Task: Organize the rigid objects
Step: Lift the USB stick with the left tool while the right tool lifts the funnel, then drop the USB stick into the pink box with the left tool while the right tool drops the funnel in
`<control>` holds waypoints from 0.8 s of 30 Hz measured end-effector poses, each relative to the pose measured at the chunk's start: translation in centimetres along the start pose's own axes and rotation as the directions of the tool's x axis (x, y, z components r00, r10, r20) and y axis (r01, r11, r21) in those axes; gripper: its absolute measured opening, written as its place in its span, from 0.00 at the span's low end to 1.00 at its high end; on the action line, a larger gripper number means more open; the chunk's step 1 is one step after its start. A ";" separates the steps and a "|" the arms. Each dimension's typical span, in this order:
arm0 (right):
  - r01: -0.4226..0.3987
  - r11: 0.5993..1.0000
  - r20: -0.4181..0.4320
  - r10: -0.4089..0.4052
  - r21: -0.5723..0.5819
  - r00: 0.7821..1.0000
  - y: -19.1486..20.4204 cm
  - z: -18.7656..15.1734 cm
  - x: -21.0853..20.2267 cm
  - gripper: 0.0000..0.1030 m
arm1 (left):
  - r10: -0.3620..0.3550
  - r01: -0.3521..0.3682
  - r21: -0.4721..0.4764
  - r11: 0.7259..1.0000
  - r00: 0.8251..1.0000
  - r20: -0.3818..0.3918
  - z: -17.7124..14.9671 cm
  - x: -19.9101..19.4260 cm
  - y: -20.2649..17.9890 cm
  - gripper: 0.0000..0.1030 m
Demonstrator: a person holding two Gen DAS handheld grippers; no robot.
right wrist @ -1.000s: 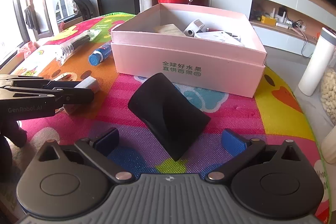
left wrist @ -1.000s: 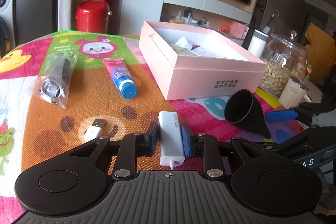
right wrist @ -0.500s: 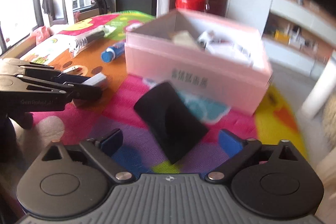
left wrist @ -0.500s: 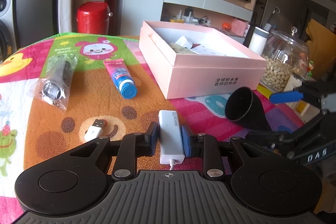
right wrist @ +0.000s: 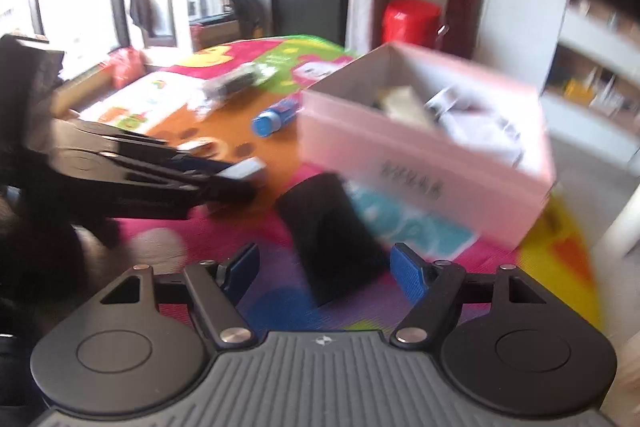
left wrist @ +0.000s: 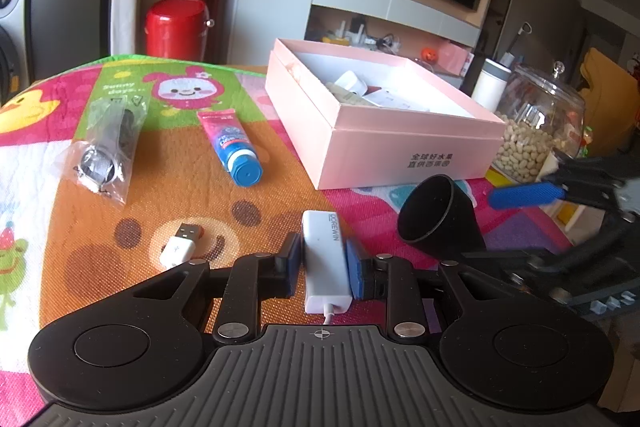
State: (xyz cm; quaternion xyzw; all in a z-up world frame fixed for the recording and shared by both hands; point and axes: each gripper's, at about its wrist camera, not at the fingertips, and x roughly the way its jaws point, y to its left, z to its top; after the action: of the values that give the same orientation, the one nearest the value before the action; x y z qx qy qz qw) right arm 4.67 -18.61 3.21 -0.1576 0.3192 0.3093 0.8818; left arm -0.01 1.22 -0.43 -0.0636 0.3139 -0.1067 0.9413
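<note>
Item: white USB adapter (left wrist: 323, 259), pinched between the pads of my left gripper (left wrist: 323, 264); its cable trails left to a plug (left wrist: 179, 247), so I grip the body.

Item: black funnel (right wrist: 334, 233), lying near the pink box (left wrist: 404, 155). My right gripper (right wrist: 325, 267) has just been closing around it, pads not yet touching.

Item: toothpaste tube (left wrist: 232, 147) and bagged item (left wrist: 106, 147), far left, waiting.

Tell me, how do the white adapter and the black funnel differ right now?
The white adapter is a slim white block with a cable; the black funnel is a wide-mouthed cone. The adapter is clamped in the left gripper; the funnel lies between the right gripper's closing jaws, with gaps still showing. Both are outside the pink box.
</note>
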 end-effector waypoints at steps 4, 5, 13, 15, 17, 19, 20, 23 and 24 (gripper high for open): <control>-0.002 1.000 0.003 0.002 0.023 1.000 -0.7 1.3 1.9 0.70 | -0.013 0.012 -0.017 1.000 1.000 -0.002 0.1 0.0 0.3 0.28; -0.006 0.999 -0.005 0.006 0.033 1.000 -0.9 1.6 2.3 0.68 | -0.019 0.019 -0.026 0.999 1.000 -0.003 0.1 0.0 0.5 0.27; 0.098 0.993 0.038 -0.101 0.064 0.994 0.8 1.2 -2.5 0.45 | -0.038 0.040 0.113 0.993 0.999 -0.027 -1.5 -2.5 -1.5 0.24; 0.112 0.990 0.065 -0.118 0.087 0.991 1.0 0.6 -4.5 0.45 | -0.049 0.052 0.131 0.990 0.999 -0.022 -1.9 -3.3 -1.8 0.24; 0.128 0.986 0.088 -0.138 0.111 0.986 0.8 0.3 -6.2 0.45 | -0.064 0.062 0.136 0.989 0.998 0.011 -1.7 -4.3 -2.1 0.24; 0.144 0.981 0.114 -0.160 0.132 0.981 0.4 0.2 -7.7 0.45 | -0.094 0.086 0.127 0.988 0.994 0.057 -0.5 -5.5 -2.2 0.24; 0.154 0.978 0.130 -0.172 0.139 0.977 0.1 0.4 -8.4 0.45 | -0.112 0.101 0.124 0.987 0.990 0.082 0.5 -6.1 -2.3 0.24; 0.202 0.967 0.197 -0.231 0.156 0.953 -1.0 2.0 -10.4 0.45 | -0.168 0.143 0.155 0.978 0.972 0.166 4.8 -7.9 -2.8 0.24; 0.219 0.962 0.222 -0.252 0.162 0.942 -1.5 2.8 -11.0 0.45 | -0.185 0.153 0.168 0.974 0.963 0.196 6.7 -8.3 -3.1 0.24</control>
State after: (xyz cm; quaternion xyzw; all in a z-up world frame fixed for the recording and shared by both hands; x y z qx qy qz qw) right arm 0.31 -23.34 12.64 -0.0961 0.2089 0.1960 0.9533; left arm -2.95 0.54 10.29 -0.0294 0.1972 -0.2030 0.9587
